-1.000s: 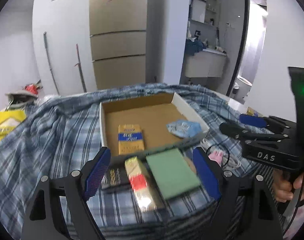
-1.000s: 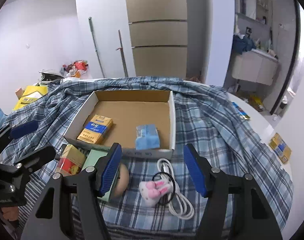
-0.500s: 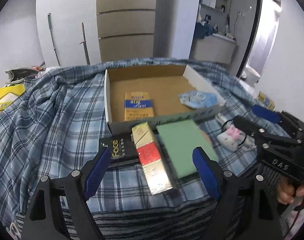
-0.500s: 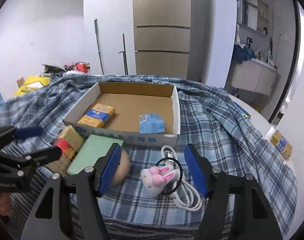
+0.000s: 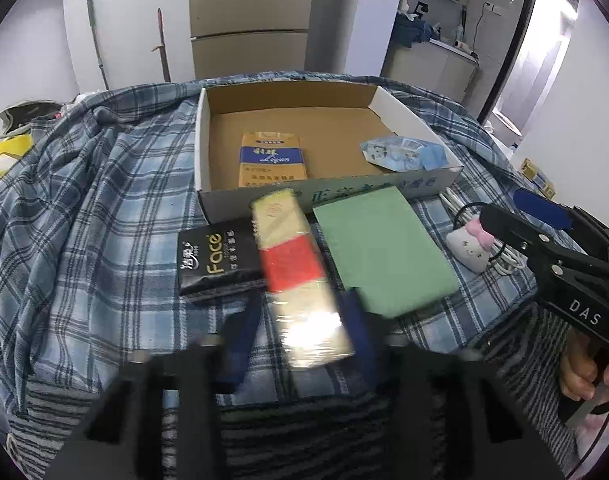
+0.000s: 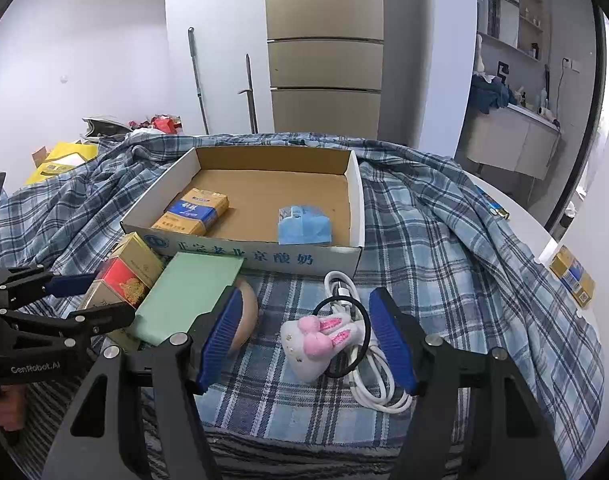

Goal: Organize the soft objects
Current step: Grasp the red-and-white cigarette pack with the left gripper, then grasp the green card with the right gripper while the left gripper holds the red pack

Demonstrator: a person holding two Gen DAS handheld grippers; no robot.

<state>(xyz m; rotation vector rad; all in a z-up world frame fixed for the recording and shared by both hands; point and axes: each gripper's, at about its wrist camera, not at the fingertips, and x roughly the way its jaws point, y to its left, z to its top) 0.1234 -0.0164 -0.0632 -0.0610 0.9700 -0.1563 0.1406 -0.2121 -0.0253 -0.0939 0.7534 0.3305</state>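
Grasp step in hand: left claw [image 5: 304, 332] is closing on the yellow-and-red wrapped pack [image 5: 294, 276], near side of the cardboard box [image 5: 202, 152]. Right claw [image 6: 308, 340] hangs released over the plush bunny [image 6: 316, 340]. Next, a lift over the box wall is judged necessary.

right gripper [image 6: 304, 338]: 2 blue-padded fingers apart, nothing pressed between them
bunny toy [image 6: 316, 338]: white with pink ears, lying between the fingers on the plaid cloth [image 6: 444, 240]
white cable [image 6: 368, 376]: coiled just beside the toy
cardboard box [image 6: 356, 208]: open, holding 1 yellow-blue pack [image 6: 196, 210] and 1 light-blue pack [image 6: 303, 225]
green pad [image 6: 188, 296]: in front of the box, over a tan round thing [image 6: 246, 320]
left gripper [image 6: 88, 298]: jaws closing around the red-and-gold pack [image 6: 122, 276]
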